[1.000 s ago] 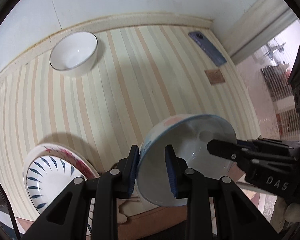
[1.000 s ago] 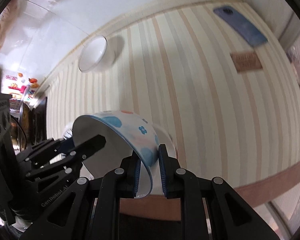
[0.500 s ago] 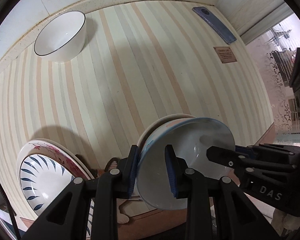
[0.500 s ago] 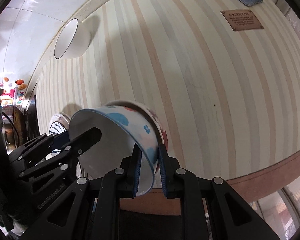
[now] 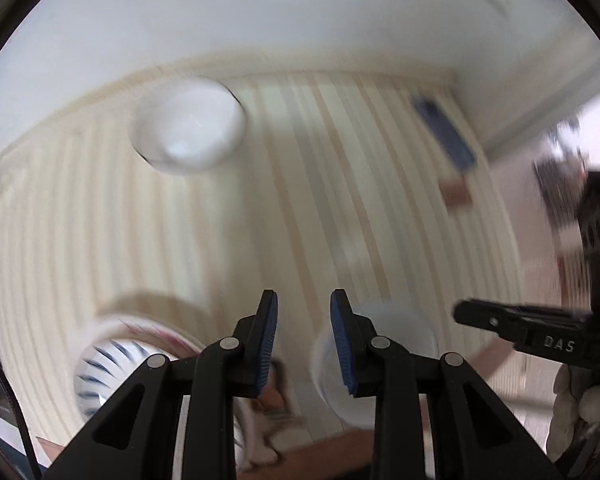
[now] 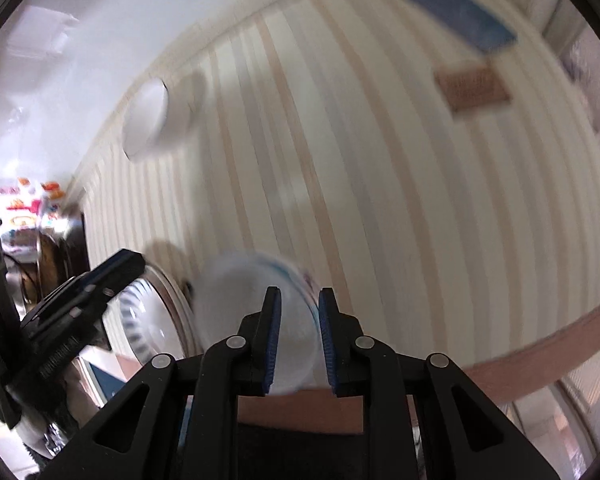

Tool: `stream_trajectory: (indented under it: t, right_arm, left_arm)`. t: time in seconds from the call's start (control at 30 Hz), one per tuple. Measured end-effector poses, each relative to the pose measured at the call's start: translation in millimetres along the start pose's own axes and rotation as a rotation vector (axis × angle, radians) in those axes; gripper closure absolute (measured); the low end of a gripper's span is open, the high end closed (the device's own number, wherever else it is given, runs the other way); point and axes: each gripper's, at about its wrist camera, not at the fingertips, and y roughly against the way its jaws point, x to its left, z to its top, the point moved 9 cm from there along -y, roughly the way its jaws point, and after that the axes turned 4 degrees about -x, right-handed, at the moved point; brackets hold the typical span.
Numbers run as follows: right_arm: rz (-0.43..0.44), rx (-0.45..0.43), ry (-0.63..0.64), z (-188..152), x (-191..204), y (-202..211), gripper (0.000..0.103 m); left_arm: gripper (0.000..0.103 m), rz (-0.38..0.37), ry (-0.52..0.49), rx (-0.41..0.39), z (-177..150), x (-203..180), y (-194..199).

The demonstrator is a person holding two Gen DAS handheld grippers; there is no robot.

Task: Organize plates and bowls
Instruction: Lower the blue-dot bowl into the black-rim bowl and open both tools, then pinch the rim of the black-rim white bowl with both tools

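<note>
Both views are smeared by motion, so fine detail is lost. The left wrist view shows the left gripper (image 5: pixel 304 336) with its fingers parted and nothing between the blue pads; the pale bowl (image 5: pixel 380 364) sits on the striped tablecloth (image 5: pixel 300 200) just to the right of the right-hand finger, partly hidden behind it. Only this view shows a gloved hand (image 5: pixel 576 408) at the lower right edge, under the black body of the other tool. The right wrist view shows what the left one cannot: the right gripper (image 6: pixel 299 320) has its fingers a narrow gap apart, straddling the bowl's (image 6: pixel 256 312) far wall, one pad inside and one outside; blur hides whether the pads touch the wall. From this side the bowl looks white inside with a blue rim and a blurred blue mark on its outer wall. Beside it to the left lies a plate (image 6: pixel 148 324) with dark blue strokes around its rim, stacked on a plate with a pink edge, also seen in the left view (image 5: pixel 120 364). A plain white bowl (image 5: pixel 188 124) stands well apart near the wall at the far side of the table. A blue phone (image 6: pixel 452 16) and a small brown card (image 6: pixel 474 86) lie at the far right, clearest in the right view.
</note>
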Motion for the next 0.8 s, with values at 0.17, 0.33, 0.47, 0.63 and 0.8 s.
stream_trajectory:
  t: [0.17, 0.33, 0.47, 0.63, 0.8]
  right_arm:
    - [0.091, -0.059, 0.073, 61.2, 57.2, -7.2, 0.052]
    - [0.119, -0.083, 0.113, 119.4, 115.6, -55.9, 0.052]
    - [0.128, -0.048, 0.147, 147.6, 154.6, -104.6, 0.052]
    - [0.12, 0.012, 0.163, 163.7, 165.1, -148.3, 0.064]
    - [0.074, 0.037, 0.175, 165.2, 160.0, -167.8, 0.085]
  left_arm:
    - [0.071, 0.051, 0.164, -0.074, 59.7, 72.5, -1.0]
    - [0.071, 0.08, 0.307, -0.066, 96.1, 134.8, -38.4]
    - [0.071, 0.057, 0.344, -0.038, 108.0, 155.3, -67.6]
    - [0.071, -0.033, 0.353, 0.033, 111.7, 152.9, -103.4]
    - [0.073, -0.036, 0.347, 0.02, 108.7, 150.6, -105.0]
